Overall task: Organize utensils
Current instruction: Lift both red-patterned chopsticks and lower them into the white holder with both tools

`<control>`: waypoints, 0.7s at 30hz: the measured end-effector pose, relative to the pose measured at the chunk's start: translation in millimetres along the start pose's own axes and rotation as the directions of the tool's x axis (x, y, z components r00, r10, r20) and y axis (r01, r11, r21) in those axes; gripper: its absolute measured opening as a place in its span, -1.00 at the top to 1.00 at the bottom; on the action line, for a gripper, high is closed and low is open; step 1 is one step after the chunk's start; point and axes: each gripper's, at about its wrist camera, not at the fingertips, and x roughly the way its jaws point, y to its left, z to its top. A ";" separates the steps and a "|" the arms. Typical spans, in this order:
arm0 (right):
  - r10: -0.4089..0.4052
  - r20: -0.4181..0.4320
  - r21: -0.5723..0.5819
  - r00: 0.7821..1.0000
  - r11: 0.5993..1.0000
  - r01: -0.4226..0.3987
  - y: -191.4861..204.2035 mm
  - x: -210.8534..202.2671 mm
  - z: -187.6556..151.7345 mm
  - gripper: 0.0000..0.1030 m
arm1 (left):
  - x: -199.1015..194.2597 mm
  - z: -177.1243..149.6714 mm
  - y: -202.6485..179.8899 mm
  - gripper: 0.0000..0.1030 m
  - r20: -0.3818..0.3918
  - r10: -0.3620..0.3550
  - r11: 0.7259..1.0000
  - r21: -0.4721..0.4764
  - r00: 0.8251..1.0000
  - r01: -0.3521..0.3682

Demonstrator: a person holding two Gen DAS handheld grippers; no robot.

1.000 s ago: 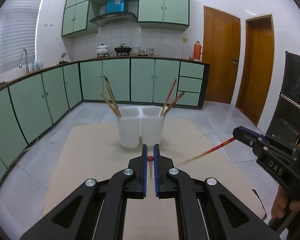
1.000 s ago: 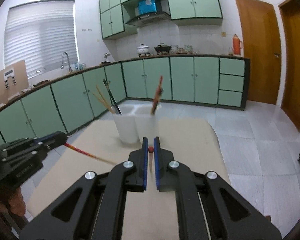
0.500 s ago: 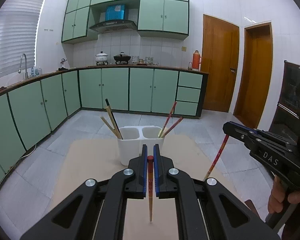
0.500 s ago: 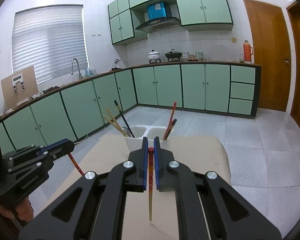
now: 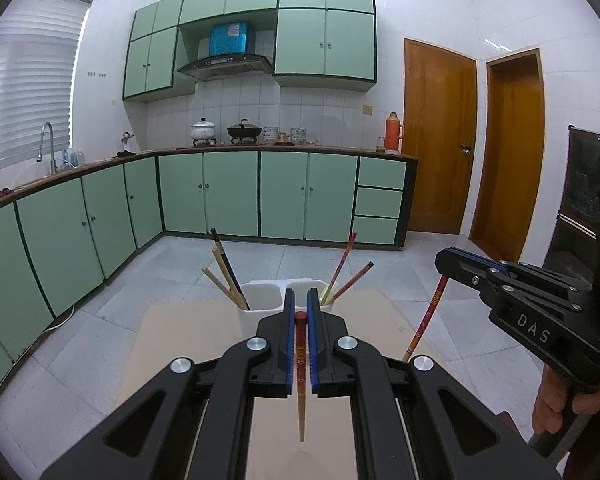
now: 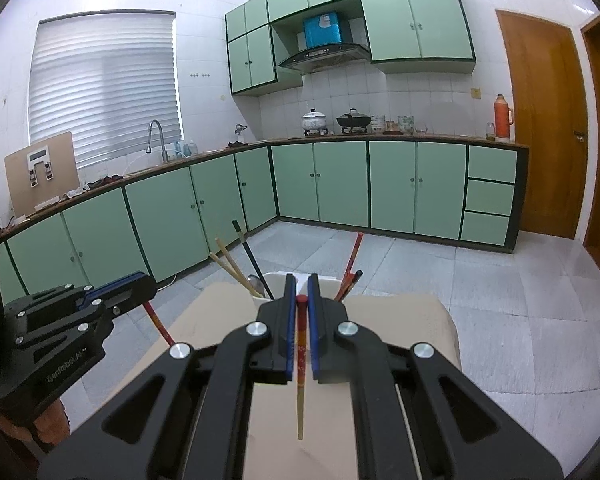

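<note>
My left gripper (image 5: pixel 299 304) is shut on a red chopstick (image 5: pixel 300 368) that hangs tip down above the tan table (image 5: pixel 172 360). My right gripper (image 6: pixel 299 288) is shut on a second red chopstick (image 6: pixel 300 364), also hanging tip down. Each gripper shows in the other's view, the right gripper (image 5: pixel 440 262) at the right, the left gripper (image 6: pixel 150 286) at the left. A white two-compartment holder (image 5: pixel 260 312) stands just past the fingertips. Its left cup holds wooden and dark chopsticks (image 5: pixel 226 276). Its right cup holds two red chopsticks (image 5: pixel 346 270). The holder also shows in the right wrist view (image 6: pixel 278 280).
Green kitchen cabinets (image 5: pixel 228 196) line the back and left walls, with a grey tile floor (image 5: pixel 400 280) around the table. Two wooden doors (image 5: pixel 440 140) stand at the right. A metal spoon (image 6: pixel 256 282) sits in the holder's left cup.
Both grippers have tilted upward and risen, so the held chopsticks swung from near level to hanging tip down. The holder now sits lower in both views.
</note>
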 end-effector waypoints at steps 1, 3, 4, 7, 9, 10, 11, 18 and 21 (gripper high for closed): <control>0.000 0.000 -0.001 1.000 1.000 0.000 -0.9 1.2 1.2 0.91 | 0.1 -0.2 -0.6 0.89 0.001 0.002 1.000 0.000 1.000 -0.002; -0.001 0.000 -0.002 1.000 1.000 0.001 -1.0 2.4 2.0 0.91 | 2.4 1.6 2.0 0.89 0.001 0.004 1.000 -0.001 1.000 -0.004; -0.001 0.002 -0.003 1.000 1.000 0.001 -0.9 3.0 2.8 0.91 | 3.3 2.6 2.7 0.89 0.000 0.004 1.000 -0.002 1.000 -0.004; 0.000 0.011 -0.009 1.000 1.000 0.000 1.0 5.6 10.2 0.91 | 6.6 7.4 5.8 0.89 0.003 0.009 1.000 -0.001 1.000 -0.009; 0.000 0.019 -0.014 1.000 1.000 0.000 2.2 7.5 16.2 0.91 | 6.6 10.4 7.6 0.89 0.007 0.010 1.000 -0.001 1.000 -0.010; 0.001 0.023 -0.016 1.000 1.000 -0.001 2.4 8.8 19.5 0.91 | 6.8 12.5 8.4 0.89 0.011 0.010 1.000 -0.001 1.000 -0.010; 0.001 0.026 -0.018 1.000 1.000 -0.001 2.5 10.0 22.1 0.91 | 7.0 13.4 8.7 0.89 0.013 0.011 1.000 -0.002 1.000 -0.011; 0.012 0.058 -0.040 0.998 0.999 -0.010 7.8 16.7 44.9 0.91 | 9.4 33.7 14.7 0.89 0.047 0.015 1.000 -0.006 0.999 -0.015; 0.019 0.082 -0.043 0.996 0.999 -0.016 8.1 20.9 58.3 0.91 | 12.7 46.6 18.0 0.89 0.071 0.012 1.000 -0.010 0.997 -0.011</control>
